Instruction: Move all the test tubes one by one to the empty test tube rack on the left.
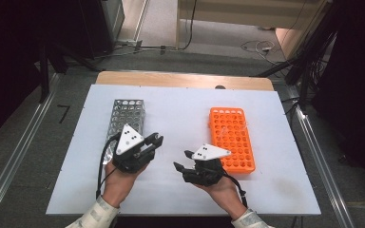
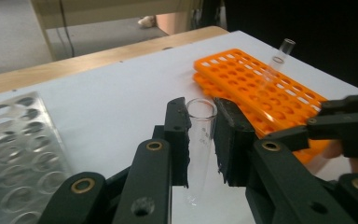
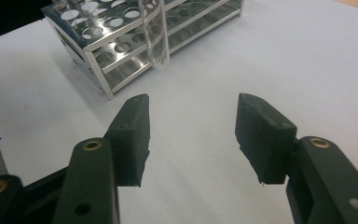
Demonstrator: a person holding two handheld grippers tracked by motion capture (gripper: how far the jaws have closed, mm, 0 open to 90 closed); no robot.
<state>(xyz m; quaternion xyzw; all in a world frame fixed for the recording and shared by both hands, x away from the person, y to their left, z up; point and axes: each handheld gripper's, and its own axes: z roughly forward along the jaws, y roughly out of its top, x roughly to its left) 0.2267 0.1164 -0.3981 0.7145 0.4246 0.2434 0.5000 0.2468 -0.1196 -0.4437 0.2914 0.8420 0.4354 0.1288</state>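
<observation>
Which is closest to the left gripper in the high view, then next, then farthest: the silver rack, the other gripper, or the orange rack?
1. Silver rack: just beyond the left gripper, which holds a glass tube.
2. Right gripper: to its right, jaws open, nothing between them.
3. Orange rack: farther right, past the right gripper.

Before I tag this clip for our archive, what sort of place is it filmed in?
Probably a lab-style recording bench: a white table holds a metal tube rack and an orange tube rack, the left gripper clamps a glass test tube, and cables trail across the floor behind.
</observation>
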